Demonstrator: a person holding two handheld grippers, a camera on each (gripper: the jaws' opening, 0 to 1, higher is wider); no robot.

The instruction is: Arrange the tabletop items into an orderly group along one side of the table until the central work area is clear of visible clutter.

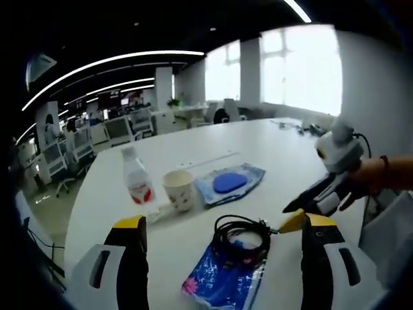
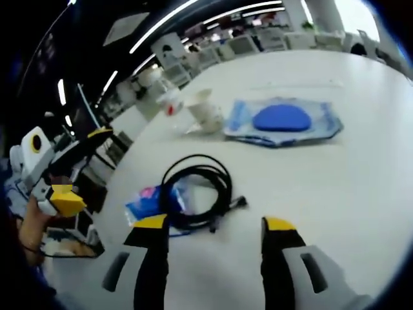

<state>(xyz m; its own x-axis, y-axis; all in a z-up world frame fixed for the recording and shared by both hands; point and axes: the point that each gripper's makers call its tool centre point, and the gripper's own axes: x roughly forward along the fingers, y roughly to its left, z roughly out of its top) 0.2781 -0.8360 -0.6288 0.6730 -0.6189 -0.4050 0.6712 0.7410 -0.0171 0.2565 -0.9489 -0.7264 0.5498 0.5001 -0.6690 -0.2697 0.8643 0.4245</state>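
- Left gripper view: my left claw (image 1: pixel 218 227) stands with its yellow-tipped jaws wide apart and nothing between them, above the white worktop (image 1: pixel 284 152).
- Between and just ahead of those jaws lies a black cable (image 1: pixel 240 234), coiled, resting on a blue packet (image 1: pixel 222 278) that reaches back toward the claw.
- Beyond the cable, ahead and a little left of the claw, a paper cup (image 1: pixel 179 189) stands upright; a bottle (image 1: pixel 137 175) with a red label stands just beside it, farther left.
- Ahead of the claw, right of the cup, a clear pouch (image 1: pixel 229 182) with a blue oval thing inside lies flat.
- The right claw (image 1: pixel 308 201) comes in from the right, held by a hand (image 1: pixel 368 179); I cannot tell from this view how its jaws stand.
- Right gripper view: my right claw (image 2: pixel 215 223) has its jaws apart and holds nothing.
- The cable (image 2: pixel 199 190) lies just ahead of the left jaw, its plug end pointing toward the gap; the packet (image 2: pixel 152 201) sits under its left part.
- Farther ahead lie the pouch (image 2: pixel 282 121) to the right, the cup (image 2: pixel 206 111) and the bottle (image 2: pixel 169 103) to the left, near one another.
- The left claw (image 2: pixel 71 174) shows at far left, well apart from the cable, jaws spread.
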